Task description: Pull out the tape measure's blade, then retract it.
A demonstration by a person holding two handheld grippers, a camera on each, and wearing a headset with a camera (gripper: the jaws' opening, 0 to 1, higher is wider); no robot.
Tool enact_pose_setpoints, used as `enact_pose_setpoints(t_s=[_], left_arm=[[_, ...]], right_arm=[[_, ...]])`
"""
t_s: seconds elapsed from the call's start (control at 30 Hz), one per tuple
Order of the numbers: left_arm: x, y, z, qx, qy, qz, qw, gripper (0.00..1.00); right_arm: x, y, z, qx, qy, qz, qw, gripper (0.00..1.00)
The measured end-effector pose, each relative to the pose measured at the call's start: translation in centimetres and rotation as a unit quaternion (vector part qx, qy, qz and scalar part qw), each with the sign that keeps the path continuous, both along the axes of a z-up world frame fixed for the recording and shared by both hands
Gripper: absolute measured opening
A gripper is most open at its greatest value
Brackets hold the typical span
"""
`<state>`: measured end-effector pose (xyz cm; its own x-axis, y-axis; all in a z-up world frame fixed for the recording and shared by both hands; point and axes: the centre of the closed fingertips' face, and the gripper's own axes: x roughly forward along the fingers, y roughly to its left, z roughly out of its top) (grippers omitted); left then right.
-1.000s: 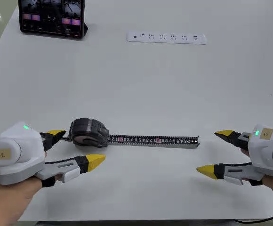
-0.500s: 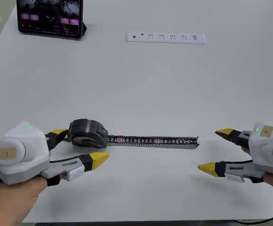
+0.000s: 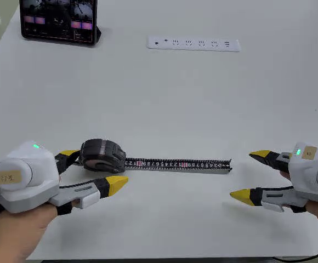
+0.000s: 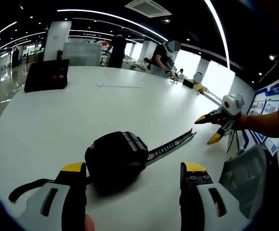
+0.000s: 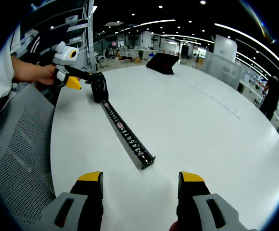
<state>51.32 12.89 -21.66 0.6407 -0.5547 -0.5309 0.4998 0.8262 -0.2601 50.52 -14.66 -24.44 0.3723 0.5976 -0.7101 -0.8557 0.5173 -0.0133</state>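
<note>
Bracketing the black, rounded, rubber-clad tape measure case [image 3: 103,155] at about eight o'clock on the smooth white counter [image 3: 164,98], the left hand-held gripper [image 3: 93,169] has its yellow-tipped jaws apart, one on either side of the case. Whether either touches it I cannot tell. From the case, the thin, dark steel blade [image 3: 178,164], printed with numbers, lies flat toward three o'clock, already drawn out. Just past its hooked end, the right hand-held gripper [image 3: 251,175] sits with jaws spread, holding nothing. Retraction is what remains, I judge. The blade looks sprung, so released unchecked it may whip back and jolt the case. The curved shell could also slip from hard jaws or skid on the slick counter.
</note>
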Motion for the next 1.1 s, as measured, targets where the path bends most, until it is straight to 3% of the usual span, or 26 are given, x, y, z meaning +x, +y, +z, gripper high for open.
enact_pose_setpoints(t_s=[0.43, 1.1], left_arm=[[0.3, -0.2, -0.4, 0.017, 0.004, 0.018, 0.9997, 0.77], [1.2, 0.0, -0.9, 0.029, 0.004, 0.069, 0.9972, 0.74]], right_arm=[[0.5, -0.2, 0.0, -0.012, 0.003, 0.016, 0.9998, 0.59], [1.4, 0.6, -0.3, -0.065, 0.016, 0.097, 0.9931, 0.51]])
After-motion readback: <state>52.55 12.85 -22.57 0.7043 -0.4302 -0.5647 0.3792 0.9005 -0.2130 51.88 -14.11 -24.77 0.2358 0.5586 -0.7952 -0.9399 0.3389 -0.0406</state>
